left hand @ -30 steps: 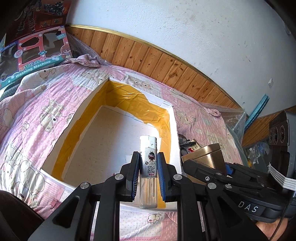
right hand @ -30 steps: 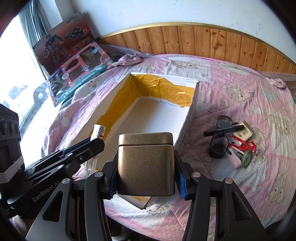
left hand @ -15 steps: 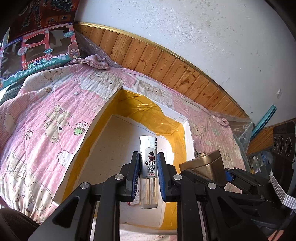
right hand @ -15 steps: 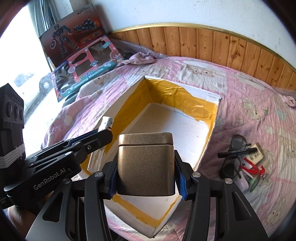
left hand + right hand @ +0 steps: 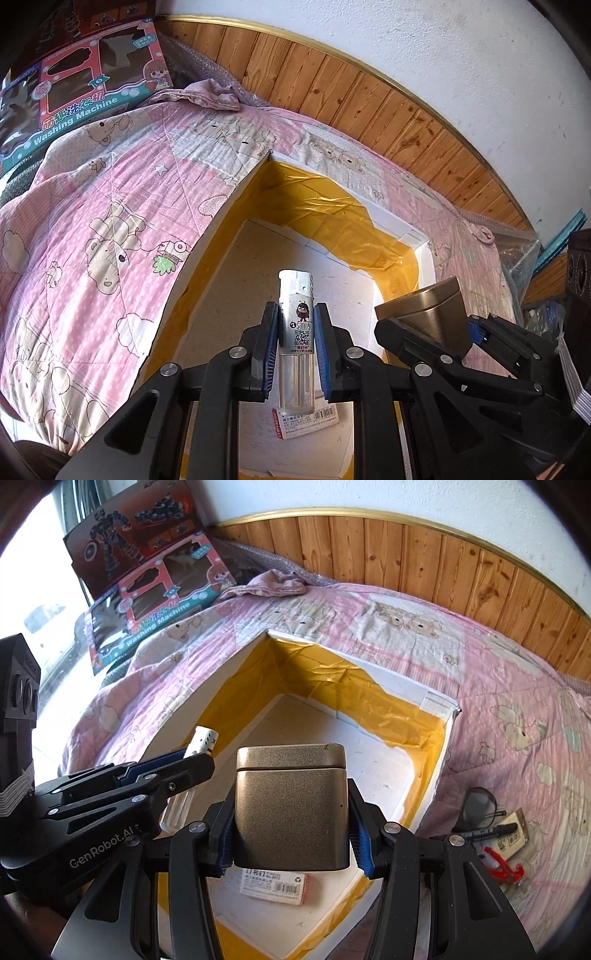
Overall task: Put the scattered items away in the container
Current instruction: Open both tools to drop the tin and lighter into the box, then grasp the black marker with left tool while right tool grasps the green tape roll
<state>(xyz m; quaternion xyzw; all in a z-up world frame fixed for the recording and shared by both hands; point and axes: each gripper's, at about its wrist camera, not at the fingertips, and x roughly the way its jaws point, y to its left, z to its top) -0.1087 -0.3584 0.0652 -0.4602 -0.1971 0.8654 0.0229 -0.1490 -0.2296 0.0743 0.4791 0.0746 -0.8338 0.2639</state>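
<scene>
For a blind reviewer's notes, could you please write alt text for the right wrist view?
The right gripper clamps a bronze tin above a white box lined with yellow tape, a small staples packet on its floor. The left gripper beside it holds a lighter.

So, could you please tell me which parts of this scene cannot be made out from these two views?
- Staple packet in the white box: partly hidden by the bronze tin in the right wrist view, by the lighter in the left.
- Small items on the quilt: overlapping and too small to identify fully, right wrist view.
- The box's near wall: hidden behind both grippers.
</scene>
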